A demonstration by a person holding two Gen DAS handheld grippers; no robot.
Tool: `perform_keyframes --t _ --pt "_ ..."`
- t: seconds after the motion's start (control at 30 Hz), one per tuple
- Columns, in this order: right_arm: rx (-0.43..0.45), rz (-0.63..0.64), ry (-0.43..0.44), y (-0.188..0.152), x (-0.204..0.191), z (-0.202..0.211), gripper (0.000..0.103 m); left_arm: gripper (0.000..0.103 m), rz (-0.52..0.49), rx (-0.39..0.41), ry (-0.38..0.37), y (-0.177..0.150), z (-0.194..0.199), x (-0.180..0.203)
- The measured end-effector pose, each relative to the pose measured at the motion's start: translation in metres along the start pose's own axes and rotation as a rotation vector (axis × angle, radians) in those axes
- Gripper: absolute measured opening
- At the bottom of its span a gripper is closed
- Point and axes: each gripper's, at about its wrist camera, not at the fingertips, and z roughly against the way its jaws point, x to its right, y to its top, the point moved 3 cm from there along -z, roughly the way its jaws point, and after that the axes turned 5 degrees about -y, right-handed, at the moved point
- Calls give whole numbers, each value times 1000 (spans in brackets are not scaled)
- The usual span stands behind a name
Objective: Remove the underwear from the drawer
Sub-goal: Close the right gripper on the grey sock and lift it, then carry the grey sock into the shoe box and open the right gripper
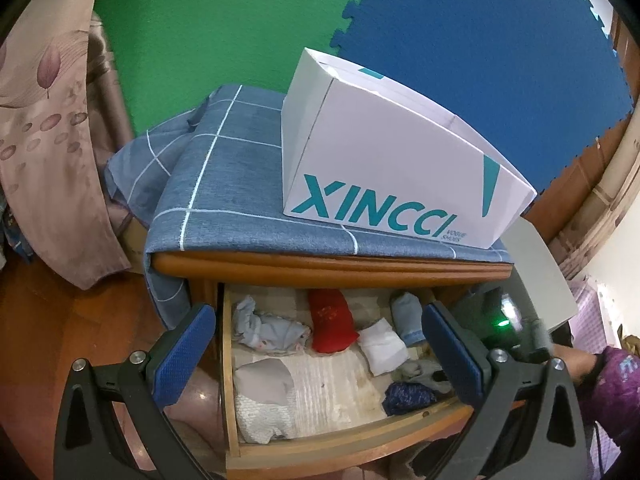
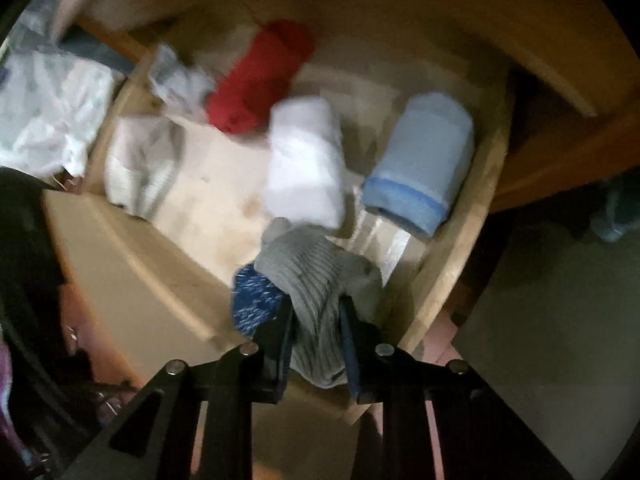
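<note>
Right gripper [image 2: 316, 320] was clenched on the grey ribbed underwear [image 2: 316, 280] at the drawer [image 1: 230, 360] front corner. Left gripper [image 1: 320, 344] hung released above. Cloth looked soft, light, limp; a bunched fold should hold best.

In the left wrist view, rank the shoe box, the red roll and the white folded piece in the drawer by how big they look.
1. white shoe box, by far the largest.
2. red roll.
3. white folded piece, close to the red roll in apparent size, so that order is unsure.
</note>
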Motion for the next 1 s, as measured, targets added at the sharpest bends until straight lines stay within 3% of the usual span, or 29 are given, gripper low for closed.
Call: perform_keyframes --t 0.37,0.63,0.8,1.0 --pt "342 -75 160 -25 -24 155 21 102 7 -9 0 -2 0 -1" --pt "581 -108 299 -10 -30 271 21 102 -39 -9 13 -5 1 3" --pt "707 -151 264 28 -9 326 21 102 -38 -10 9 -5 1 4" --pt "697 -217 138 108 24 327 21 102 -37 -11 4 -4 1 4"
